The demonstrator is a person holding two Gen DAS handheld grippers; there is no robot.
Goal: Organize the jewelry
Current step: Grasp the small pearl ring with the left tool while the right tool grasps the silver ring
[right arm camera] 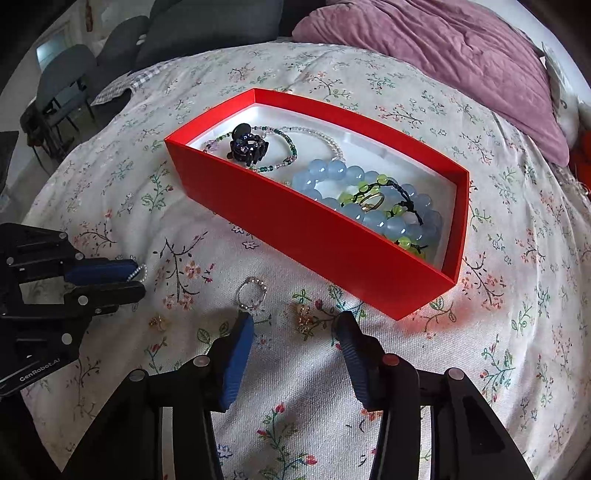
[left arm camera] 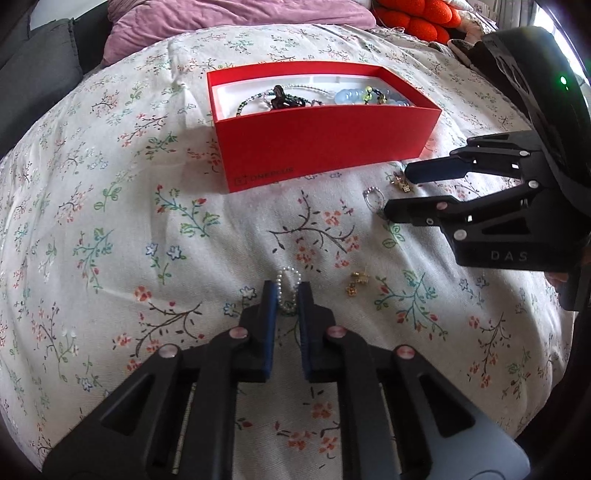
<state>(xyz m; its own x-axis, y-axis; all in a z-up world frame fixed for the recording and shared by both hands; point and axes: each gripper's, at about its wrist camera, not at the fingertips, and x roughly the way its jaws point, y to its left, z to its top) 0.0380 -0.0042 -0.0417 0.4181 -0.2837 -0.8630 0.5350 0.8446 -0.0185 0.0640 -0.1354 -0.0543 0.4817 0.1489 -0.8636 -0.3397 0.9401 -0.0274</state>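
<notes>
A red box (left arm camera: pixel 325 147) (right arm camera: pixel 314 236) sits on the floral bedsheet and holds a blue bead bracelet (right arm camera: pixel 332 173), a green bead bracelet (right arm camera: pixel 384 184), thin bead strands and a black hair claw (right arm camera: pixel 245 146). My left gripper (left arm camera: pixel 287 291) (right arm camera: pixel 138 275) has its pads narrowly apart around a small pearl ring (left arm camera: pixel 287 291) lying on the sheet. My right gripper (right arm camera: pixel 293 325) (left arm camera: pixel 397 192) is open, low over the sheet. A beaded ring (right arm camera: pixel 251 293) (left arm camera: pixel 373 195) lies just beyond its left fingertip. A gold earring (right arm camera: pixel 304 317) (left arm camera: pixel 400 182) lies between its tips.
Another gold earring (left arm camera: pixel 356 282) (right arm camera: pixel 159 322) lies on the sheet between the two grippers. A purple blanket (right arm camera: pixel 443 55) is bunched at the far side. Orange cushions (left arm camera: pixel 417 16) lie at the back right. Dark chairs (right arm camera: pixel 62 85) stand beyond the bed.
</notes>
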